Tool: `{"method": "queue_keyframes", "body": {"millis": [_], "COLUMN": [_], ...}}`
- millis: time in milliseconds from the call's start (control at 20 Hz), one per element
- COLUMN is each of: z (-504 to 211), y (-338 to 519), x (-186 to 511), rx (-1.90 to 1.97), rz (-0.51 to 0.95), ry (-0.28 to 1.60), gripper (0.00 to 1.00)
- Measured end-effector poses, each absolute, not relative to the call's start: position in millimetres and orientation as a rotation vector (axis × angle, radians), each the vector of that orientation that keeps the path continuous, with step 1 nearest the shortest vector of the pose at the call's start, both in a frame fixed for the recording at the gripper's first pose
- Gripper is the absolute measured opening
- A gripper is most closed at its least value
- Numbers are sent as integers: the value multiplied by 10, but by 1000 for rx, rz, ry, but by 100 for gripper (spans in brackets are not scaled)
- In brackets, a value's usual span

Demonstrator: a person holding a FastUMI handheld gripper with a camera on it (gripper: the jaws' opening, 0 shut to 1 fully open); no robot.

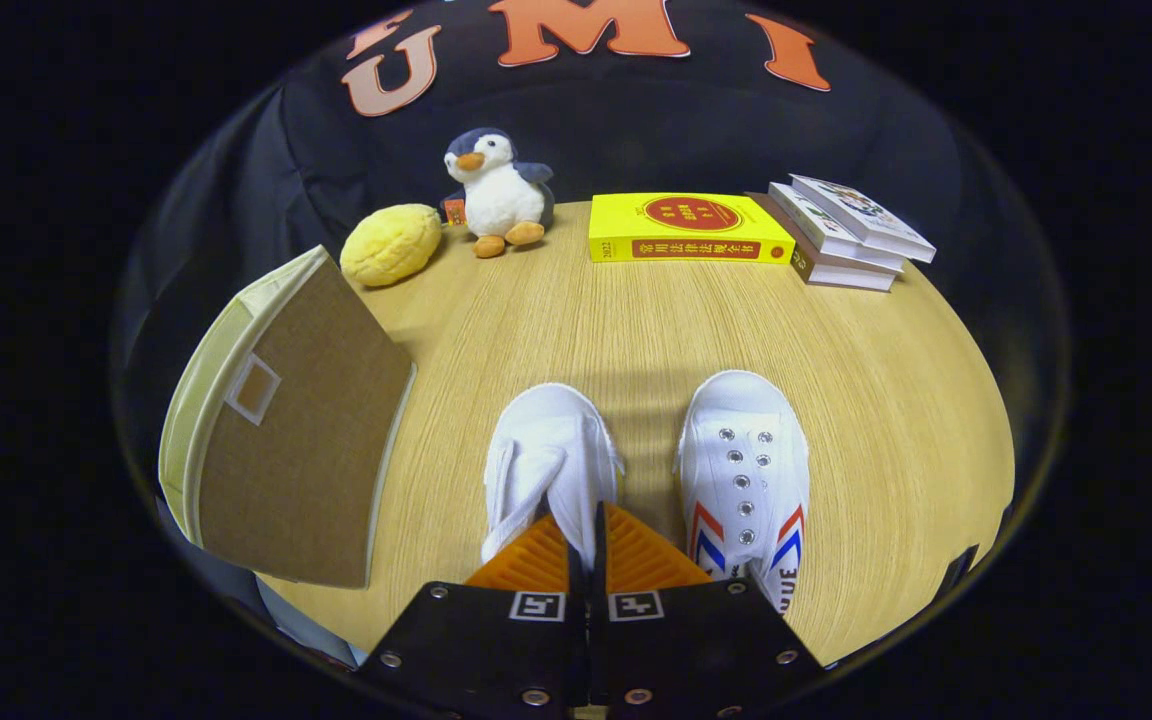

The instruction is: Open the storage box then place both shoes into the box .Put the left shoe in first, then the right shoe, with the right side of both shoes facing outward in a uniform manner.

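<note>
Ahead and to the left of the claw stands one storage box, lid down. Just ahead of the fingers lie two white shoes: the left shoe, whose heel edge appears pinched between the closed fingers, and the right shoe beside it. The box looks unopened, so I judge the flap needs lifting before this shoe goes in, right side outward. Beyond, on the tabletop: one yellow plush, one penguin, four books.
</note>
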State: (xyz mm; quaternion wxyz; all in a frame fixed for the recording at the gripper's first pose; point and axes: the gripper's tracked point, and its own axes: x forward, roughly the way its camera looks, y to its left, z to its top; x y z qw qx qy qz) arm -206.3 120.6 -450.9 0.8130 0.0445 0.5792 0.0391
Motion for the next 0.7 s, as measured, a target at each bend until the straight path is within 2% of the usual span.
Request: {"method": "queue_keyframes", "body": {"millis": [450, 700], "z": [-3455, -3000], "y": [1693, 2251], "x": [-1487, -1251], "rx": [195, 275], "rz": [130, 199], "ry": [1138, 1145], "gripper": [1, 1]}}
